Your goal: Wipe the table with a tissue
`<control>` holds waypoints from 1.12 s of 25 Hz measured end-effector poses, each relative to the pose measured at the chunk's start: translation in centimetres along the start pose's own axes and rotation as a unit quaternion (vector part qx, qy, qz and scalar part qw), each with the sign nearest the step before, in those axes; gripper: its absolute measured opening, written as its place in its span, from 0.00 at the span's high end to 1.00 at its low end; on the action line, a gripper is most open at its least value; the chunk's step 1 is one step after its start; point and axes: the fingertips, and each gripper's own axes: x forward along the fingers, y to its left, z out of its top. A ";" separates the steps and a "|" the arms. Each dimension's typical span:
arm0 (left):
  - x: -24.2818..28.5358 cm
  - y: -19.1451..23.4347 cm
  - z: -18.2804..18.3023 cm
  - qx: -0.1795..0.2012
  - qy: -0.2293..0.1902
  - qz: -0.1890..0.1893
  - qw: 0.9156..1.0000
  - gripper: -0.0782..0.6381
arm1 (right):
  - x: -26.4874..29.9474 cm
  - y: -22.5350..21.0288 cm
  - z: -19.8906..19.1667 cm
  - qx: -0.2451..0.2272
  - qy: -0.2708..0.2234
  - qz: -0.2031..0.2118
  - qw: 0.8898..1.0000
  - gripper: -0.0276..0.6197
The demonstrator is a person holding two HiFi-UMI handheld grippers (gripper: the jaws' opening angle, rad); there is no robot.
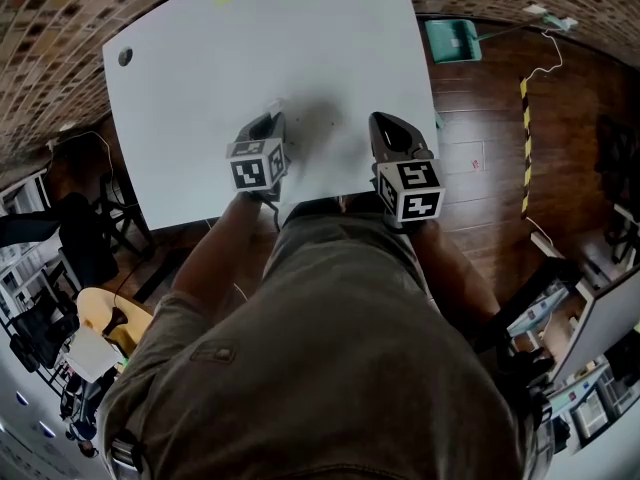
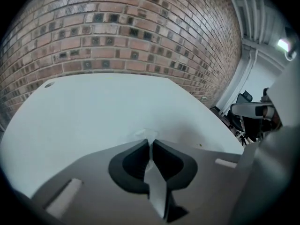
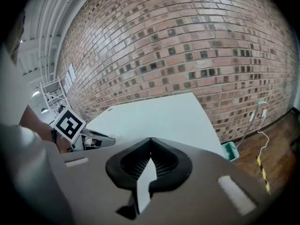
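Note:
The white table (image 1: 200, 58) fills the upper middle of the head view. My left gripper (image 1: 272, 120) reaches over its near edge. Its jaws are shut on a small white tissue (image 2: 143, 134), whose crumpled end sticks out just past the tips and rests on the table top (image 2: 93, 107). In the head view the tissue (image 1: 276, 105) is only a faint pale bit at the jaw tips. My right gripper (image 1: 384, 121) hovers beside it over the near edge, shut with nothing between its jaws (image 3: 151, 139). The left gripper's marker cube (image 3: 70, 124) shows in the right gripper view.
A round cable hole (image 1: 125, 56) sits near the table's far left corner. A brick wall (image 2: 122, 36) runs behind the table. On the wooden floor to the right lie a green dustpan (image 1: 452, 40) and a yellow-black tape strip (image 1: 522, 148). Office chairs (image 1: 90, 228) stand at the left.

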 end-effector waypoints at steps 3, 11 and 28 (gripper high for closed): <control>-0.1 -1.1 -0.3 0.007 0.008 -0.014 1.000 0.86 | -0.4 -0.1 -0.1 -0.001 0.000 -0.002 1.000 0.94; 0.0 -3.5 -1.1 0.035 0.029 -0.051 0.998 0.86 | -1.1 0.0 -0.2 0.001 -0.005 -0.008 1.000 0.94; -1.5 -5.7 -4.1 0.080 0.052 -0.069 0.993 0.86 | -2.6 1.2 -0.4 -0.006 -0.019 -0.003 1.000 0.94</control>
